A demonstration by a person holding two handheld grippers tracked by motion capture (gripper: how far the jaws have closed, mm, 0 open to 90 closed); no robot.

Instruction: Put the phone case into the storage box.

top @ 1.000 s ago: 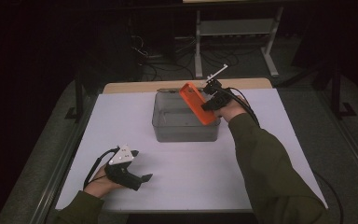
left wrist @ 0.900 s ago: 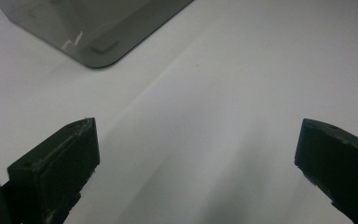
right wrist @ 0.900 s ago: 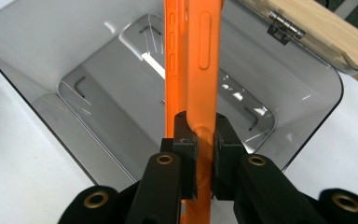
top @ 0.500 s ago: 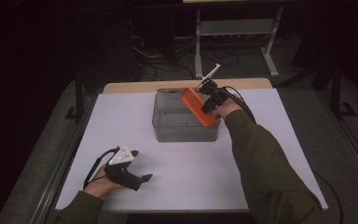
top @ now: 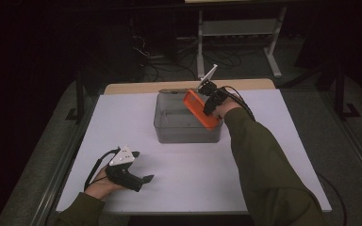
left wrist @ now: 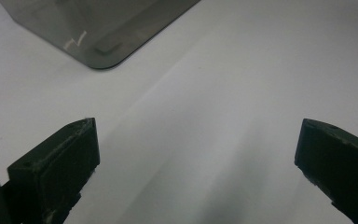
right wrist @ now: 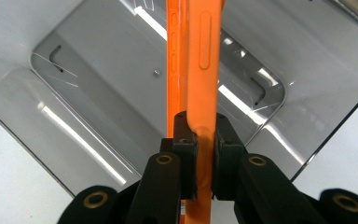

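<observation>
A clear grey plastic bin (top: 185, 123) stands at the table's middle back. My right gripper (top: 206, 94) is shut on a flat orange lid (top: 200, 109), held tilted over the bin's right side. In the right gripper view the jaws clamp the orange lid (right wrist: 200, 70) edge-on, above the bin's bare floor (right wrist: 98, 93). My left gripper (top: 141, 178) rests near the front left of the table, open, with nothing between its fingers. The left gripper view has its jaws wide apart over the white tabletop, with a corner of the bin (left wrist: 102, 32) beyond them.
The white table (top: 273, 155) has bare room in front of and beside the bin. A wooden strip (top: 136, 87) runs along its far edge. Behind it stand a metal shelf frame (top: 238, 33) and loose cables on the dark floor.
The right hand has shifted the orange lid slightly, keeping it over the bin's right side. The left gripper has not moved.
</observation>
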